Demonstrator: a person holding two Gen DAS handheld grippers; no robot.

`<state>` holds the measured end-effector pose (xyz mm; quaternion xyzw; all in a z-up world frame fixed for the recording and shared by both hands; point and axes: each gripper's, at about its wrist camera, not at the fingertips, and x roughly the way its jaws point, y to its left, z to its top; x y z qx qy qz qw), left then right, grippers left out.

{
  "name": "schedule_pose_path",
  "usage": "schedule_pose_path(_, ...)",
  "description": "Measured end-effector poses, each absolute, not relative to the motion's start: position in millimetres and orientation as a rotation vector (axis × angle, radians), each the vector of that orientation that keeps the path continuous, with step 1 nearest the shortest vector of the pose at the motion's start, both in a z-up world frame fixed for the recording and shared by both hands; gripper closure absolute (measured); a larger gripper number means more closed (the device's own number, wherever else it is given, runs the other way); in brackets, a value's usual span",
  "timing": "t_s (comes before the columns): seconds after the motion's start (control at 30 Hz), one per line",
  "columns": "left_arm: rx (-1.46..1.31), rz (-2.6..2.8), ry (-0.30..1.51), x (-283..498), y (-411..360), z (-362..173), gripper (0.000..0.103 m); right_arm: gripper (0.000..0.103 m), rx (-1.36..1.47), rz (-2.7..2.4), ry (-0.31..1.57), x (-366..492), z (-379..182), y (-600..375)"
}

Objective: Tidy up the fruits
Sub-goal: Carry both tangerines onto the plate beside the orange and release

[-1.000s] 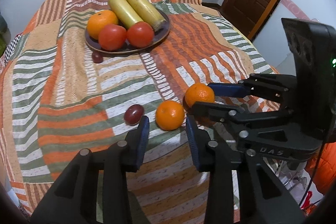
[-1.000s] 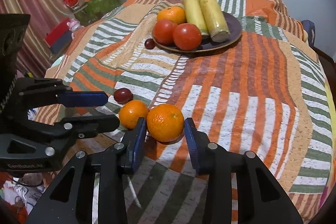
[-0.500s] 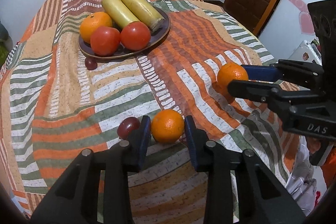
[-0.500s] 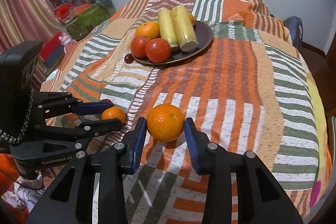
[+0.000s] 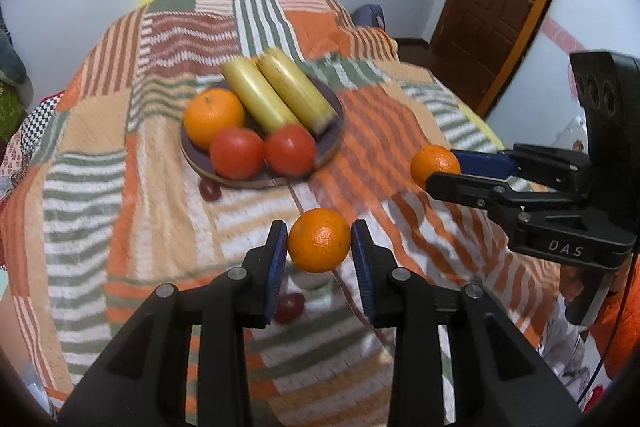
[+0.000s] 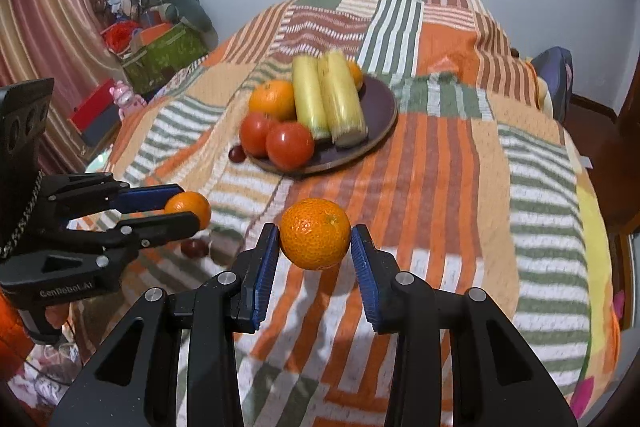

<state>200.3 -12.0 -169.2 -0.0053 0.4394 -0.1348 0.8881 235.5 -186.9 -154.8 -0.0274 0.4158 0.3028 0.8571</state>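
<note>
Here, the left gripper (image 5: pixel 319 254) pinches an orange (image 5: pixel 319 240) between its blue pads, held above the striped bedspread (image 5: pixel 120 211), short of the plate (image 5: pixel 332 147) and to its left as the right wrist camera sees it. Further right, the right gripper (image 6: pixel 314 257) pinches a second orange (image 6: pixel 315 239), also short of the plate, which holds tomatoes (image 6: pixel 290 145), two yellow cobs (image 6: pixel 342 103) and more oranges (image 6: pixel 273 99), with a plum (image 6: pixel 237 153) at its left edge.
</note>
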Motion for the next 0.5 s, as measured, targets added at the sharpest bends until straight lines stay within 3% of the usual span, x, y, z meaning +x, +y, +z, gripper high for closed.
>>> schedule_pose_path(0.5, -0.075, -0.216, 0.858, 271, 22, -154, 0.070, 0.069, -0.091, 0.681, 0.803, 293, -139, -147)
